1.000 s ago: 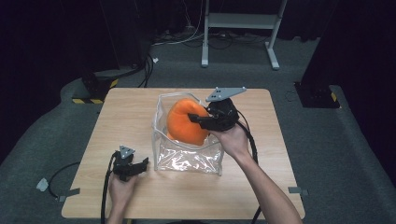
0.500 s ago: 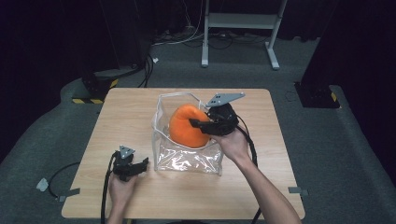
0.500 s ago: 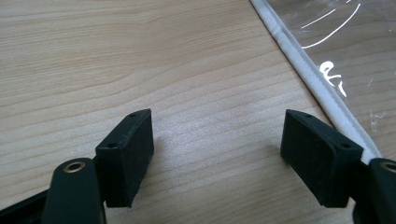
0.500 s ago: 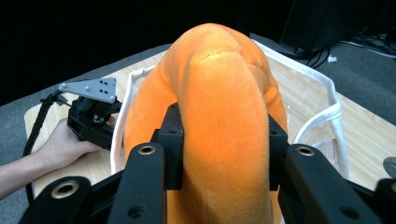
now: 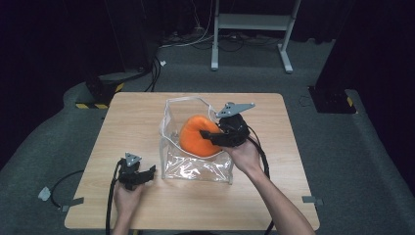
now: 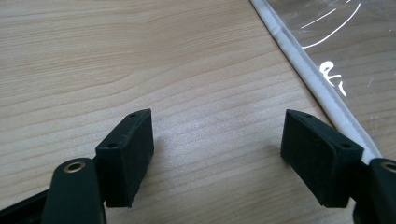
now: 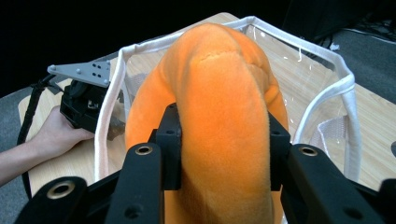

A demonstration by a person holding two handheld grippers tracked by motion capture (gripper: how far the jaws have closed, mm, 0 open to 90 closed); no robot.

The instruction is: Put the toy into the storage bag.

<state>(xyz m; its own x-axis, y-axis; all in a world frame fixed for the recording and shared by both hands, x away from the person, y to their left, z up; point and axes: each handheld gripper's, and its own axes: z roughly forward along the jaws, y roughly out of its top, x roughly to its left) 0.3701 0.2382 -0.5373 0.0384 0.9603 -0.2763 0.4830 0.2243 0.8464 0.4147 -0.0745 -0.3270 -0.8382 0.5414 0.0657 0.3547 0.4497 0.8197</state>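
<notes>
Lowering an orange plush ring (image 5: 198, 136) into a clear plastic bag (image 5: 195, 166) on the bench (image 5: 137, 112): roughly the midpoint of the job by the look of it. Right gripper (image 5: 211, 135) pinching the ring across one side, jaws pressed into the soft pile in the right gripper view, having just eased slightly wider with the plush between them. Ring (image 7: 219, 93) hanging inside the bag's white-trimmed mouth (image 7: 233, 25), mostly below the rim but seemingly not yet settled on the bottom. Left gripper (image 5: 138, 175) resting on the bench just beside the bag's near left corner, jaws spread with bare wood between them, holding nothing; bag edge (image 6: 317, 79) just off to one side. Left to do, probably: sinking the ring to the bag floor, letting go, and drawing the right gripper clear.
</notes>
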